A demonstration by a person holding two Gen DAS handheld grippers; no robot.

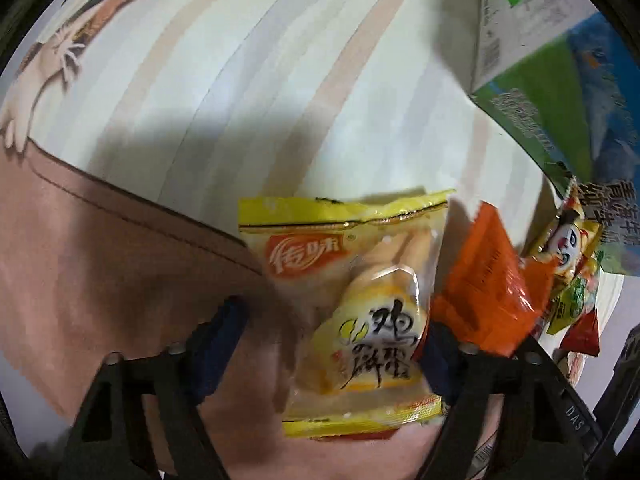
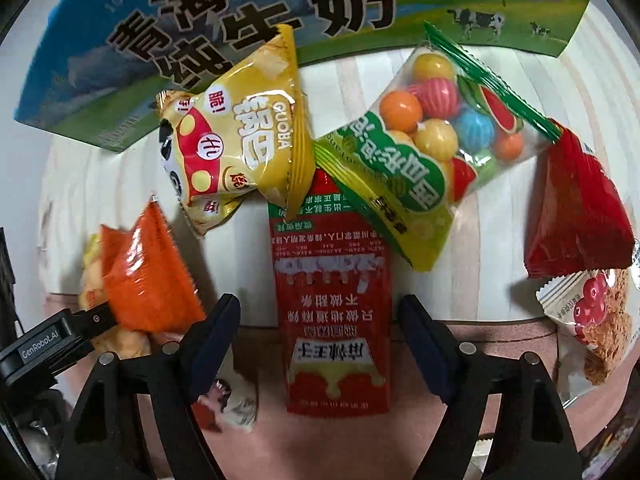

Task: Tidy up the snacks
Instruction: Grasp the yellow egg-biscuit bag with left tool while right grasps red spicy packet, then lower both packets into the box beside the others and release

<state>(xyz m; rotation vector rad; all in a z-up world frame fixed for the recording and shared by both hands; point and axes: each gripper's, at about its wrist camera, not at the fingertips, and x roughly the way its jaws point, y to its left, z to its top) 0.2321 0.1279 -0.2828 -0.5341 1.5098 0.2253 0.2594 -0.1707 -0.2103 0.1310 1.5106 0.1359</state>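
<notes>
My left gripper (image 1: 332, 344) points down over a yellow egg-cake packet (image 1: 352, 300) lying on the cloth. The packet sits between the fingers; the right pad touches its edge and a gap shows at the left pad, so the gripper is open. An orange packet (image 1: 480, 280) lies just right of it. My right gripper (image 2: 320, 340) hangs open over a long red sachet (image 2: 332, 320), with space on both sides. Beyond it lie a yellow guoba bag (image 2: 240, 140) and a clear bag of coloured gum balls (image 2: 420, 148).
A blue-green milk carton box (image 2: 280, 12) stands behind the snacks. A red packet (image 2: 576, 216) and a white berry-cake packet (image 2: 592, 328) lie at the right. A small packet (image 2: 232, 404) lies under the right gripper's left finger. Striped tablecloth (image 1: 240, 80) spreads left.
</notes>
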